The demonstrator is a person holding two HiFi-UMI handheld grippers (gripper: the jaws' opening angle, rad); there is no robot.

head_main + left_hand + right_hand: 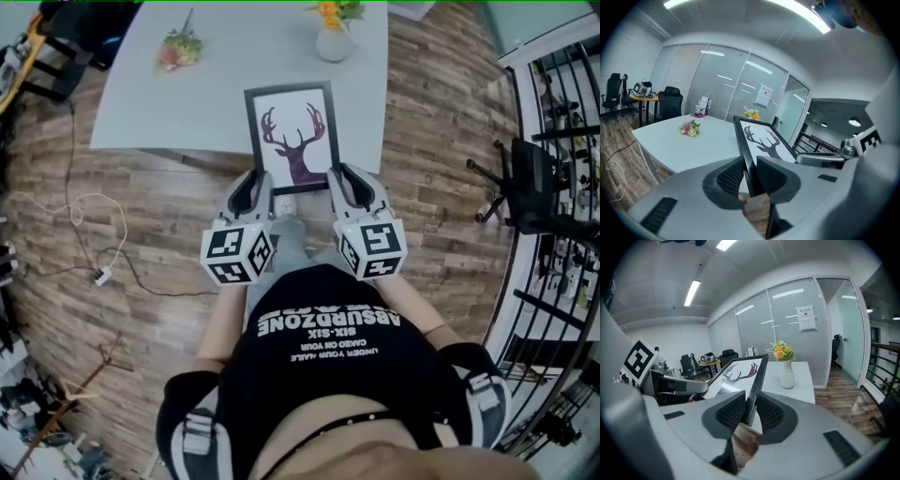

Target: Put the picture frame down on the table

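Observation:
A black picture frame (293, 134) with a deer print is held over the near edge of the pale table (216, 94), its picture facing up. My left gripper (259, 184) is shut on the frame's near left corner (749, 178). At the near right corner (751, 409) my right gripper (336, 178) is shut on the frame too. In both gripper views the frame (761, 140) (740, 376) runs away from the jaws toward the table. Whether its far edge touches the tabletop I cannot tell.
A white vase with orange and yellow flowers (334, 30) (786, 366) stands on the table beyond the frame. A small pink bouquet (179, 49) (688, 128) lies at the table's left. A cable (94, 234) trails over the wooden floor at left; a black chair (530, 187) stands at right.

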